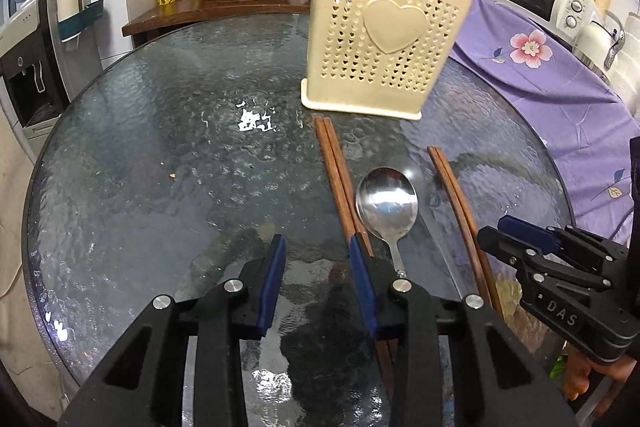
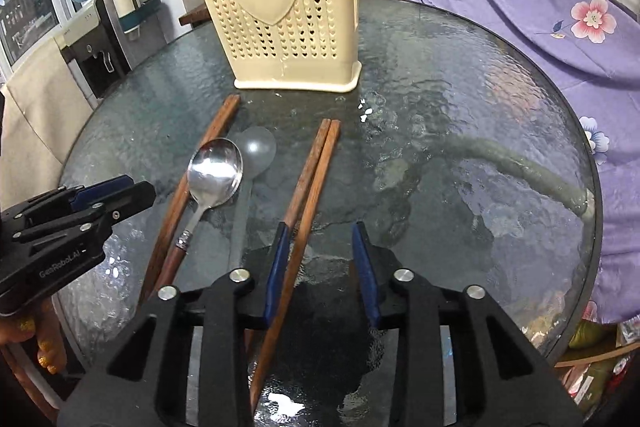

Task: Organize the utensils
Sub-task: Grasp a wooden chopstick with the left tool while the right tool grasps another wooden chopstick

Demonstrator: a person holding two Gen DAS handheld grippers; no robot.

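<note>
Utensils lie loose on the glass tabletop (image 2: pixel 460 99): a steel spoon (image 2: pixel 214 173) with one pair of wooden chopsticks (image 2: pixel 188 187) on its left and a second pair (image 2: pixel 310 179) on its right, all pointing roughly toward the cream perforated holder (image 2: pixel 280 15). The holder stands upright just beyond their far tips, presumably the destination. Nothing has been lifted yet.

Right gripper (image 2: pixel 322 239) hovers low with fingers spread; the right-hand chopstick pair runs between them near the left finger, likely the first pick. Left gripper (image 1: pixel 318 247) also has fingers spread, empty, its right finger (image 1: pixel 362 283) over the left pair. Thin sticks on slick glass may roll when pinched.
</note>
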